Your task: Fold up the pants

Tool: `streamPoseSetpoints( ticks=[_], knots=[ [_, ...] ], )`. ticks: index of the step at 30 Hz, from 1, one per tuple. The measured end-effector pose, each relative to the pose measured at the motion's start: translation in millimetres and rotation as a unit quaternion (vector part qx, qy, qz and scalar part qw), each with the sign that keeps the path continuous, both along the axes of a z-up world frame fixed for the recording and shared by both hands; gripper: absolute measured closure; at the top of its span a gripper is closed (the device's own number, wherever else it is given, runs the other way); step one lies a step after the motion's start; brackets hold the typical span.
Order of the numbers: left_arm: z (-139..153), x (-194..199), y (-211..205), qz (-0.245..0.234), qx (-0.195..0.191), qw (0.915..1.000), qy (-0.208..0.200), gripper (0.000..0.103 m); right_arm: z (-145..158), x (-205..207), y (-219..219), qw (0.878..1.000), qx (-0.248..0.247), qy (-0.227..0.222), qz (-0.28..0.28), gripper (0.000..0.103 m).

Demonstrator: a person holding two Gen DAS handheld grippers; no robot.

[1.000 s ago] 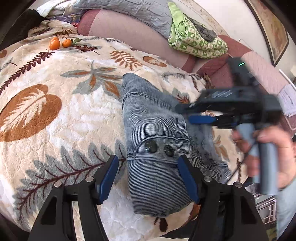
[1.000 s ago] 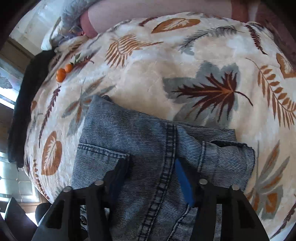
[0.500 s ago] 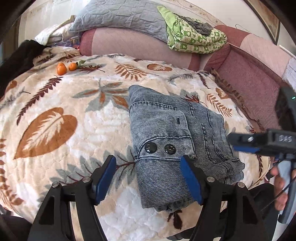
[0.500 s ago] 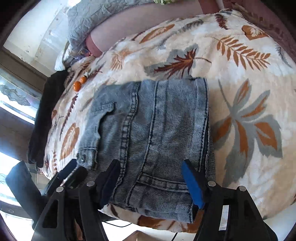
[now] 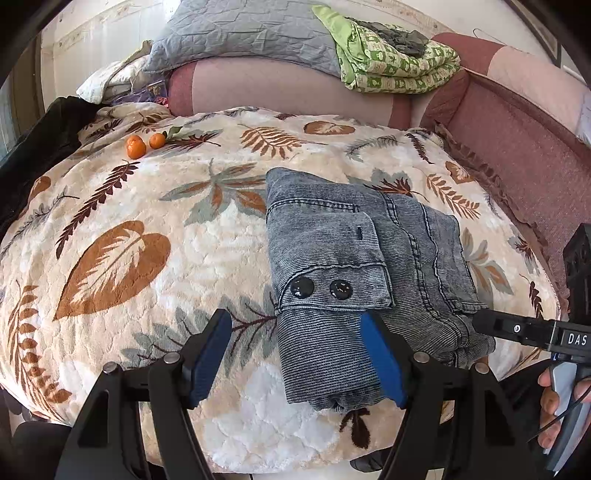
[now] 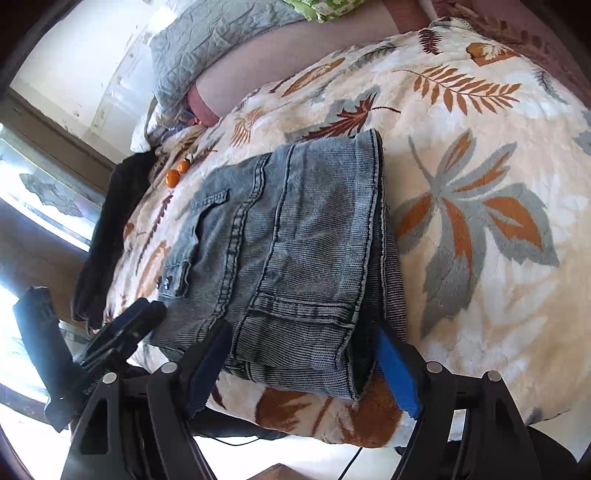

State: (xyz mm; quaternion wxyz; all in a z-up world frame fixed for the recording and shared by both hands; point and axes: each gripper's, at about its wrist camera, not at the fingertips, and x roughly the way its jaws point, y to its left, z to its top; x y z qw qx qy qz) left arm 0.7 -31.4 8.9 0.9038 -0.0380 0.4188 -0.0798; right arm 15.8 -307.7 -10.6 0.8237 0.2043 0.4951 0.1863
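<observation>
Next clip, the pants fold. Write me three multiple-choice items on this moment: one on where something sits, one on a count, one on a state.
1. Where do the folded denim pants lie?
A. On the leaf-print blanket
B. On the grey pillow
C. On the floor

2. How many oranges lie on the blanket?
A. One
B. Two
C. Four

3. How does the left gripper stand?
A. Shut on the pants
B. Open, holding nothing
C. Shut on an orange

Key:
1 A, the blanket shows all round the pants.
2 B, two sit side by side near the far edge.
3 B, its blue pads stand wide apart with nothing held; the right gripper is open too.
</observation>
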Motion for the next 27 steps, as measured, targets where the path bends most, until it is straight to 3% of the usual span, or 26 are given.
streamPoseSetpoints(
  ticks=[3, 7, 9, 13, 16, 19, 22, 27],
  knots=[
    [6.8, -0.7, -0.6, 0.011, -0.004, 0.9998, -0.014, 0.029, -5.3, -5.4, -4.5, 1.000, 0.013, -0.013, -0.002, 0.023],
    [-20.6, 13.0, -15.6, -0.010, 0.026, 0.9990, 0.037, 0.025, -5.5, -7.4, -4.5, 1.000, 0.012, -0.017, 0.000, 0.021],
    [-16.6, 11.0, -15.2, -0.014, 0.025, 0.9993, 0.023, 0.025, -5.9, -6.8, -8.9, 1.000, 0.022, -0.009, -0.001, 0.021],
    [6.6, 13.4, 2.9, -0.012, -0.026, 0.9996, 0.004, 0.025, 6.4, -0.9, -39.2, 0.995, 0.092, 0.010, -0.033, 0.021],
    [14.7, 32.0, 26.4, 0.009, -0.066, 0.9978, 0.002, 0.023, 13.7, 21.5, -61.0, 0.995, 0.088, 0.016, -0.055, 0.022],
    [0.1, 62.1, 45.8, 0.023, -0.113, 0.9925, 0.042, 0.023, -3.2, 60.8, -66.0, 0.989, 0.125, 0.071, -0.035, 0.022],
    [-22.9, 83.3, 49.1, 0.024, -0.141, 0.9858, 0.088, 0.023, -24.4, 84.7, -60.5, 0.985, 0.126, 0.114, -0.033, 0.022],
    [-41.7, 86.2, 30.0, 0.004, -0.144, 0.9841, 0.104, 0.023, -21.1, 85.0, -46.6, 0.990, 0.087, 0.107, -0.018, 0.020]
  ],
)
